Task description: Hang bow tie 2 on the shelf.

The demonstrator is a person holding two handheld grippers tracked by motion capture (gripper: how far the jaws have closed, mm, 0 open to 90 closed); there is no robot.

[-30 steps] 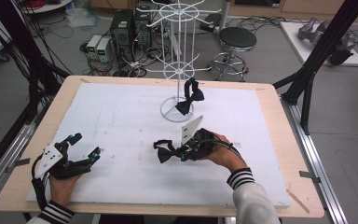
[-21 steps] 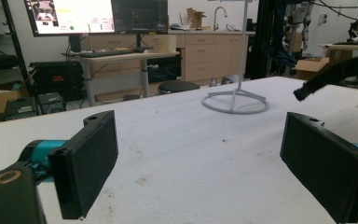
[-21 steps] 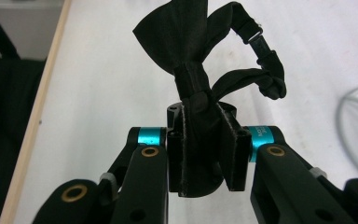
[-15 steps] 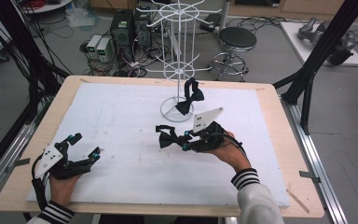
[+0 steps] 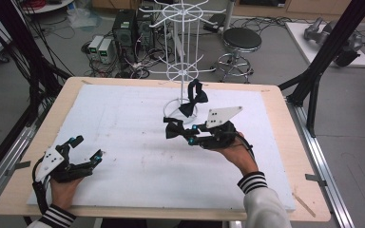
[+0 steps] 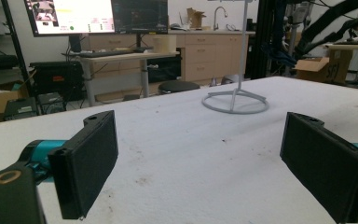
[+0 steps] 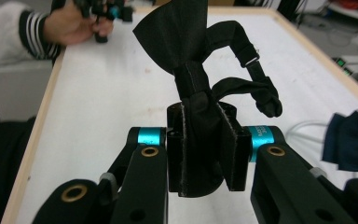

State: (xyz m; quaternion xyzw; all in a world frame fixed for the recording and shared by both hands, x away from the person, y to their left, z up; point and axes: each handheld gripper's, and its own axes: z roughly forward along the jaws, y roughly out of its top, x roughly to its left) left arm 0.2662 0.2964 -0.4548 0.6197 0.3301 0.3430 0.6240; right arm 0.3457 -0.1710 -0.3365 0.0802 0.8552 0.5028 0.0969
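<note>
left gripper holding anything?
No, in the left gripper view the left gripper has its two black pads wide apart with only the bare white table between them.

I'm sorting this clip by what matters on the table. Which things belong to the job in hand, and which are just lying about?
In the job:
- right gripper, shut on a black bow tie
- white wire rack
- second bow tie hanging on it

Lying about:
- left gripper, open, idle
- stool
- floor electronics
</note>
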